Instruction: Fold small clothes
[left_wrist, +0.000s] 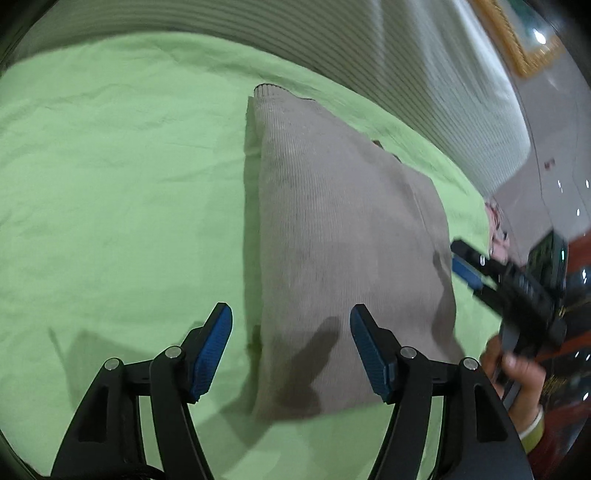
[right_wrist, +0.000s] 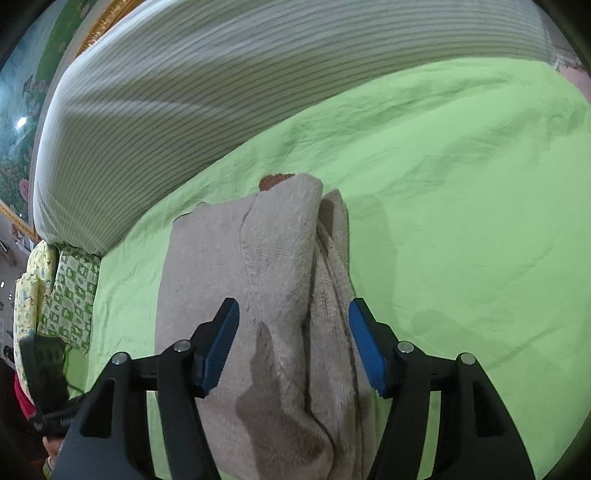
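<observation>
Lying folded, ribbed beige knit garment (left_wrist: 343, 236), wrinkled green sheet (left_wrist: 122, 192)

- Right tongs (left_wrist: 466, 266), left wrist view: motion-blurred; body cut by the frame's right side.
- Beige knit garment (right_wrist: 266, 295), right wrist view: near end runs off the bottom edge.
- Orange-brown item (right_wrist: 275, 180): mostly hidden behind the garment's far fold; identity unclear.
- Gold-framed picture (left_wrist: 517, 40): cropped, blurred.

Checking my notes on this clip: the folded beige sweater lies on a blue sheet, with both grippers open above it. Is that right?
Not quite: the sheet is light green, not blue, as both wrist views show. The rest holds: the folded beige sweater lies on it, and the left gripper and right gripper are both open above it, holding nothing.
</observation>
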